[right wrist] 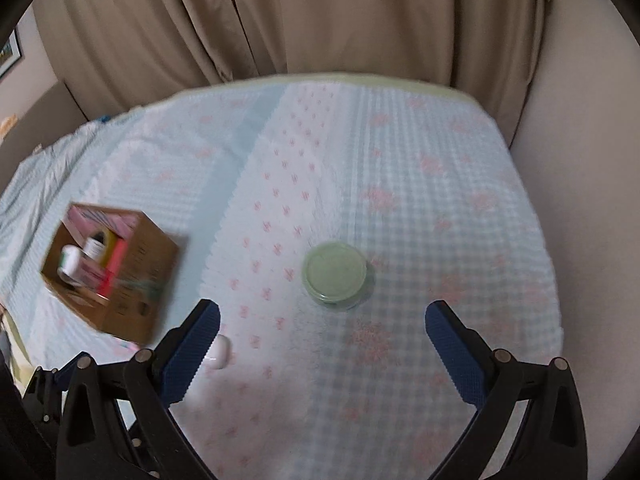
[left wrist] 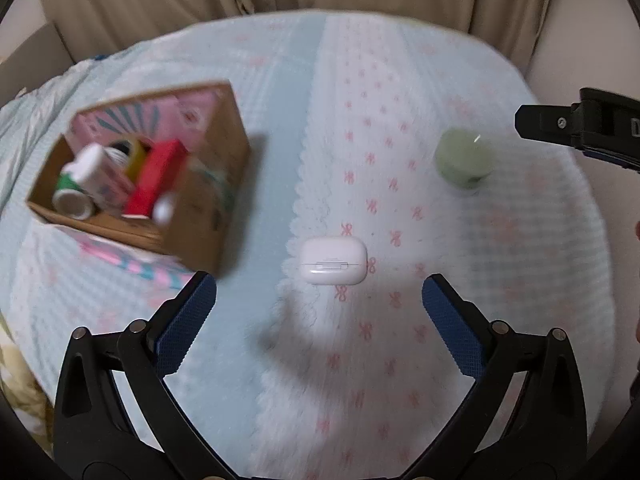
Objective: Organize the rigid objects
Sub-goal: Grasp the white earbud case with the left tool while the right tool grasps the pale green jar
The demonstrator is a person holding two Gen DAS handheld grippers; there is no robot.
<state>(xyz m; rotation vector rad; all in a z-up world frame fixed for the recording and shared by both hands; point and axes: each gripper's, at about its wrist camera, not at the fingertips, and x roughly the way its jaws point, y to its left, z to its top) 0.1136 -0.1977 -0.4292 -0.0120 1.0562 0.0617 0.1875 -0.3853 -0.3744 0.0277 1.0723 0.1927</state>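
A white earbud case lies on the bedspread just ahead of my left gripper, which is open and empty. A pale green round jar stands a little ahead of my right gripper, also open with nothing between its fingers. In the left wrist view that jar sits at the right, with the right gripper's finger beside it. The earbud case peeks out behind the right gripper's left finger. A cardboard box at the left holds several items: a red box, a white bottle, tape rolls.
The bed's light blue and pink patterned cover spreads under everything. Beige curtains hang behind the far edge. The cardboard box is also in the right wrist view at the left. A wall lies to the right.
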